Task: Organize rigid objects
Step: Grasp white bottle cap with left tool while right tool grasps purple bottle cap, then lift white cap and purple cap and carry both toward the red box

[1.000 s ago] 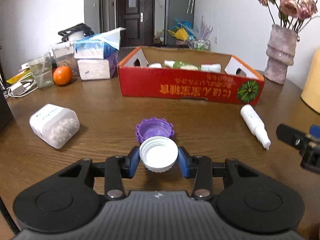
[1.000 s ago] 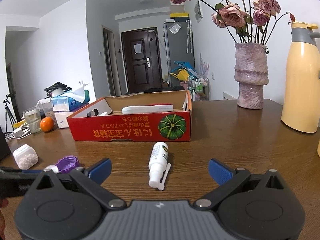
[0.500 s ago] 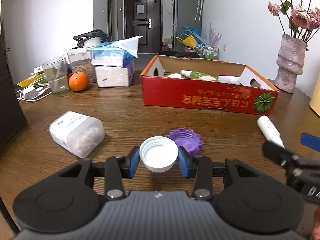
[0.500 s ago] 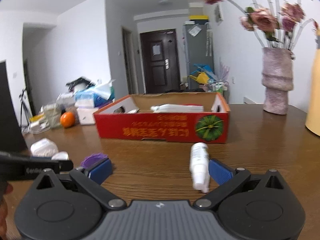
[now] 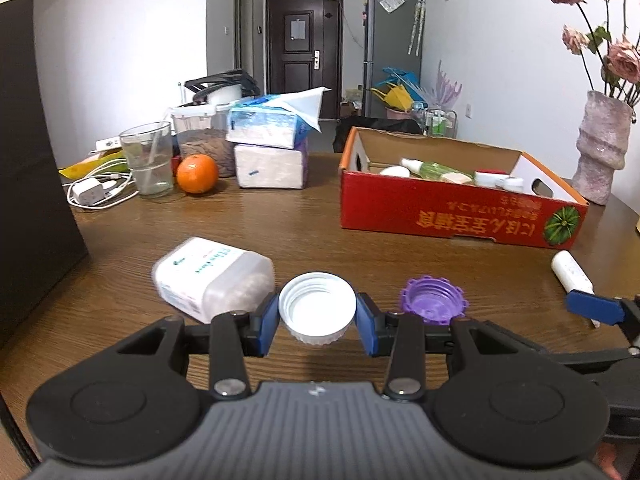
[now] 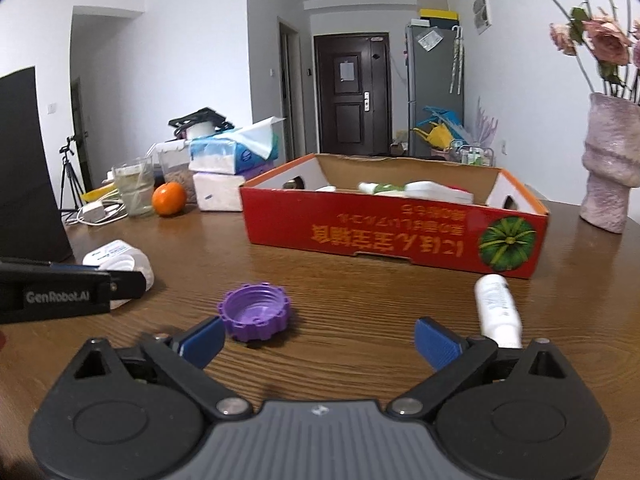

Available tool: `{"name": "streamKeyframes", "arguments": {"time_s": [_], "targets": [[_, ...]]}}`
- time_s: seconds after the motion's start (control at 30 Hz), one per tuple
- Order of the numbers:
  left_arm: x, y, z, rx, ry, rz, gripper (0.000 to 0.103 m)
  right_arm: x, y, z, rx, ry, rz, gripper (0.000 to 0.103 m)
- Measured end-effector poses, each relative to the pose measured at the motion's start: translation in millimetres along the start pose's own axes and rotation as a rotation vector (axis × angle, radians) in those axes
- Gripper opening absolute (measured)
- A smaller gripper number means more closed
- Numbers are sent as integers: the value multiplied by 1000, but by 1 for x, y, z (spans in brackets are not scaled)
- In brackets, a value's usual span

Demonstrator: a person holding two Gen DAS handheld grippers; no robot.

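My left gripper [image 5: 317, 322] is shut on a white bottle cap [image 5: 317, 312], open side up, held just above the wooden table [image 5: 280, 224]. A purple cap [image 5: 434, 304] lies on the table to its right; in the right wrist view the purple cap [image 6: 255, 317] lies just ahead of my left blue pad. My right gripper [image 6: 318, 342] is open and empty. A white spray bottle [image 6: 498, 306] lies by its right pad. A red cardboard box [image 6: 394, 232] with several bottles inside stands behind. A clear pill jar [image 5: 212, 278] lies on its side at the left.
An orange [image 5: 197, 174], a glass [image 5: 148, 164], tissue packs [image 5: 270, 140] and a charger with cables [image 5: 94, 192] stand at the back left. A pink vase [image 6: 610, 168] with flowers stands at the right. A black panel [image 5: 32, 160] stands at the left edge.
My left gripper has moved left with the white cap; the purple cap now lies to its right. My right gripper has swung left, so the purple cap sits by its left pad.
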State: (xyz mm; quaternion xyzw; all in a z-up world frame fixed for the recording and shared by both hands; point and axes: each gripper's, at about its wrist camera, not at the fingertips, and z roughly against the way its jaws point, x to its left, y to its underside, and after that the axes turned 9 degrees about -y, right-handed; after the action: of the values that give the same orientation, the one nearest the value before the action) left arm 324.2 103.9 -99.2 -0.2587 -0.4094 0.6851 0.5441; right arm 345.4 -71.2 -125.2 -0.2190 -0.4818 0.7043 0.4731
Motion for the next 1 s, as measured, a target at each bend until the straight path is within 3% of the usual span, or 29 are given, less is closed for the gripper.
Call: {"name": "streamKeyframes", "arguments": {"time_s": [0.17, 0.53, 0.67, 1.0], "targets": [[13, -2, -4, 1, -11, 15, 42, 11, -6, -22, 49, -7, -5, 85], [33, -4, -9, -4, -23, 42, 41, 25, -15, -57, 111, -15, -28, 76], [32, -4, -9, -3, -22, 40, 41, 30, -16, -65, 137, -29, -26, 54], [34, -4, -8, -10, -23, 48, 42, 32, -18, -52, 76, -19, -16, 53]]}}
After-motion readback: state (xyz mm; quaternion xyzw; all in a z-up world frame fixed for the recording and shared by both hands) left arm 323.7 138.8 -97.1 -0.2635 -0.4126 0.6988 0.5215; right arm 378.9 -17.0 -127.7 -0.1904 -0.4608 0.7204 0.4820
